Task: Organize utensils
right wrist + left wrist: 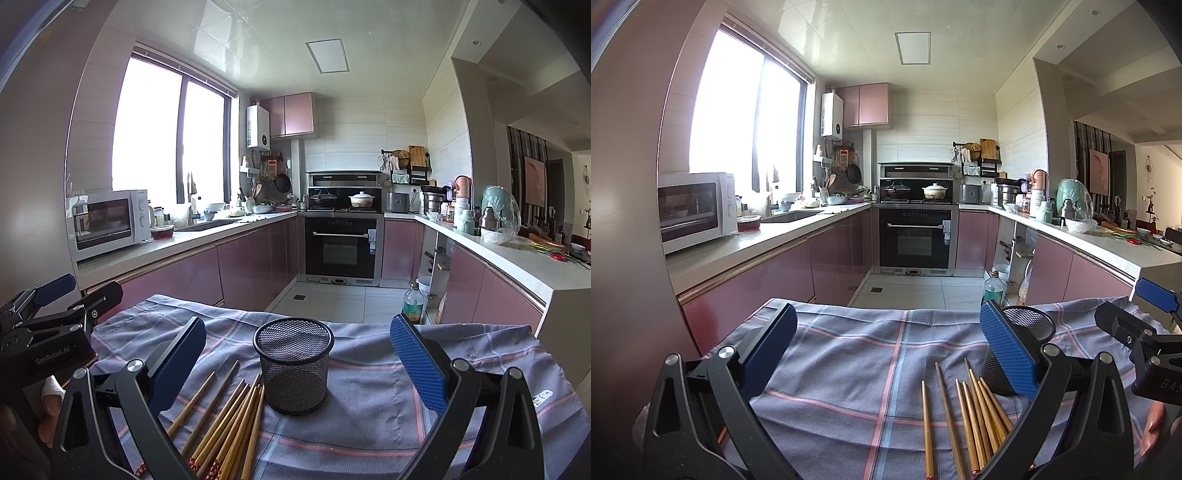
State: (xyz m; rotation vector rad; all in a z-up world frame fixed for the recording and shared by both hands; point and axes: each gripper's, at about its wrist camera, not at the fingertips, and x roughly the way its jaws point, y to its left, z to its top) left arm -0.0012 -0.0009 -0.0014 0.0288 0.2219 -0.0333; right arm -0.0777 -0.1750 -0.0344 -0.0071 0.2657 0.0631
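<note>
— Chopsticks (225, 424): loose bunch of thin wooden sticks, lying flat on the checked cloth (369, 406), just left of the mesh cup (293, 369) and fanned out from it.

— Handling?

— Likely light and stiff, smooth-sided, so prone to roll or slip between flat pads. Hard to lift off a soft cloth, being so low. Best taken near the middle of the length, across the sticks, one or two at a time rather than the whole heap. Red patterned ends near the camera, plain tips toward the cup.

— Mesh cup itself?

— Upright, empty as far as visible, probably light enough to tip if knocked by a stick going in at an angle.

— Tools?

— Right gripper (297, 358) spread wide, nothing between the pads, cup framed in the gap but not touched. Chopsticks left of the cup, under and just inside the left pad of that gripper. Left gripper (888, 347) also spread wide and holding nothing; seen from there, chopsticks sit left of the cup, toward its right pad, with the cup partly hidden behind that pad.

— Contact anywhere?

— None visible. Nearest sticks close to the cup's base, touching or not impossible to tell.

— Risk?

— Judging by the pile, sticks crossing one another, so pinching one may drag its neighbours. Cloth possibly bunching under the pads too.
</note>
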